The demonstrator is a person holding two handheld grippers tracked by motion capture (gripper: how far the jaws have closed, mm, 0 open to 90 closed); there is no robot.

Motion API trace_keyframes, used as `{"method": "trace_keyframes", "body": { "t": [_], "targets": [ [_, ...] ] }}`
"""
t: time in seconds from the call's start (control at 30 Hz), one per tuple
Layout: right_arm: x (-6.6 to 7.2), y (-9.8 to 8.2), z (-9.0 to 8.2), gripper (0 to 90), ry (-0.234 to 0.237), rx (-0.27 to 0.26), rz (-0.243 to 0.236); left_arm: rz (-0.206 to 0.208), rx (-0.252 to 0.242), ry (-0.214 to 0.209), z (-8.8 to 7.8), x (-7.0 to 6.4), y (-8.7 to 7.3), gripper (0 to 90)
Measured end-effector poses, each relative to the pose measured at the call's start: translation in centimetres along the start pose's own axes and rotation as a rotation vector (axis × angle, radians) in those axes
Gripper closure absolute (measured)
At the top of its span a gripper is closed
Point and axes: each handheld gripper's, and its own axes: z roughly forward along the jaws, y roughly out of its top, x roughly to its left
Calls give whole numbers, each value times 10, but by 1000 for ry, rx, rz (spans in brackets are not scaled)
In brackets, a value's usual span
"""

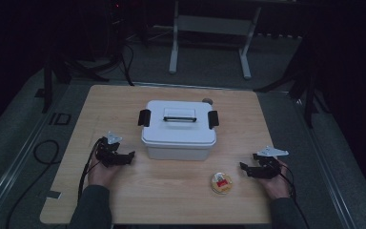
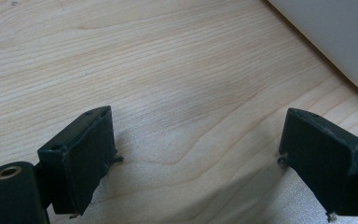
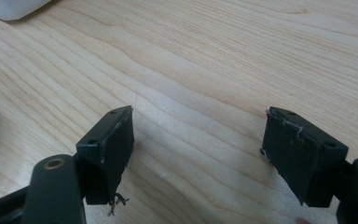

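Note:
A white lidded storage box (image 1: 178,129) with black side latches and a top handle stands in the middle of the wooden table (image 1: 124,191). In front of it to the right lies a small round disc (image 1: 221,182) with a red and yellow picture. My left gripper (image 1: 129,156) rests on the table left of the box, open, jaws pointing toward the box's left end. Its jaws stand wide apart over bare wood (image 2: 196,140), with the box's white wall (image 2: 335,32) at the upper right. My right gripper (image 1: 244,168) rests right of the disc, open with nothing between its jaws (image 3: 198,149).
A small grey round object (image 1: 207,100) peeks out behind the box's back right corner. Cables trail from both grippers off the table's front. A metal stand (image 1: 209,43) is on the dark floor beyond the table. A strip of tape (image 1: 53,194) sticks at the front left edge.

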Motion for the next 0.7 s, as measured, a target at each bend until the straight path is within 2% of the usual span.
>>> {"method": "trace_keyframes", "body": {
  "t": [0.1, 0.2, 0.23, 0.27, 0.33, 0.5, 0.53, 0.57, 0.6, 0.63, 0.7],
  "targets": [
    [1, 0, -4, 279, -32, 8, -11, 1, 0, -1, 0, 0, 0, 117],
    [1, 0, -6, 279, -41, 11, -14, 1, 1, -1, 0, 0, 0, 117],
    [1, 1, -14, 280, -49, 3, -16, 1, 1, -1, 0, 0, 0, 117],
    [2, 1, -21, 280, -74, 5, -36, 1, 0, -1, 0, 0, 0, 117],
    [3, 2, -25, 285, -85, 6, -46, 1, 0, -1, 0, 0, 0, 116],
    [11, 2, -43, 341, -148, 0, -118, 0, 0, -1, 0, 0, 0, 117],
    [11, 2, -43, 341, -148, 0, -118, 0, 0, -1, 0, 0, 0, 116],
    [18, 2, -53, 390, -166, 2, -159, 0, 0, -1, 0, 0, 0, 116],
    [18, 2, -53, 390, -166, 2, -159, 0, 0, -1, 0, 0, 0, 117],
    [24, 3, -61, 448, -146, -5, -164, 0, 0, -1, 0, 0, 0, 117],
    [26, 3, -64, 476, -138, -6, -165, 1, 1, -1, 0, 0, 0, 117]
  ]
}}
